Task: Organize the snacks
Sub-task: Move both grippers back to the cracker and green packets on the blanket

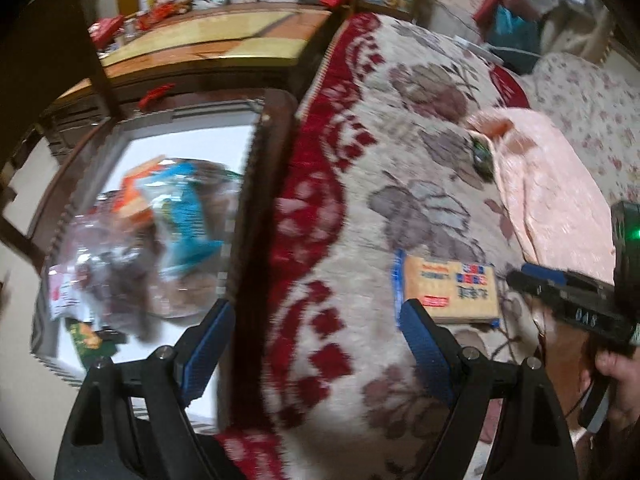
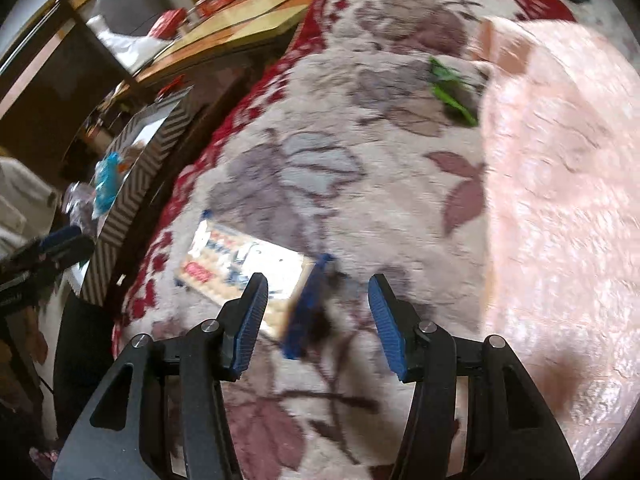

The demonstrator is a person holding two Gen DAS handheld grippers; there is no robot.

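Note:
A yellow cracker packet (image 1: 448, 290) with blue ends lies flat on the flowered blanket (image 1: 360, 200). My left gripper (image 1: 316, 340) hangs open over the blanket's red border, left of the packet, with nothing between its fingers. My right gripper (image 2: 318, 312) stands open just above the packet (image 2: 240, 268). The packet's blue end shows between the fingers, and the pads do not press on it. A chevron-patterned box (image 2: 136, 184) beside the bed holds several snack bags, one of them blue (image 1: 188, 216). A green packet (image 2: 452, 88) lies farther up the blanket.
A pink quilt (image 2: 560, 200) covers the right side of the bed. Behind the box stands a wooden table (image 1: 216, 44) with red items on it. A hand (image 1: 616, 368) holds the right gripper's handle at the frame edge. Both views are blurred by motion.

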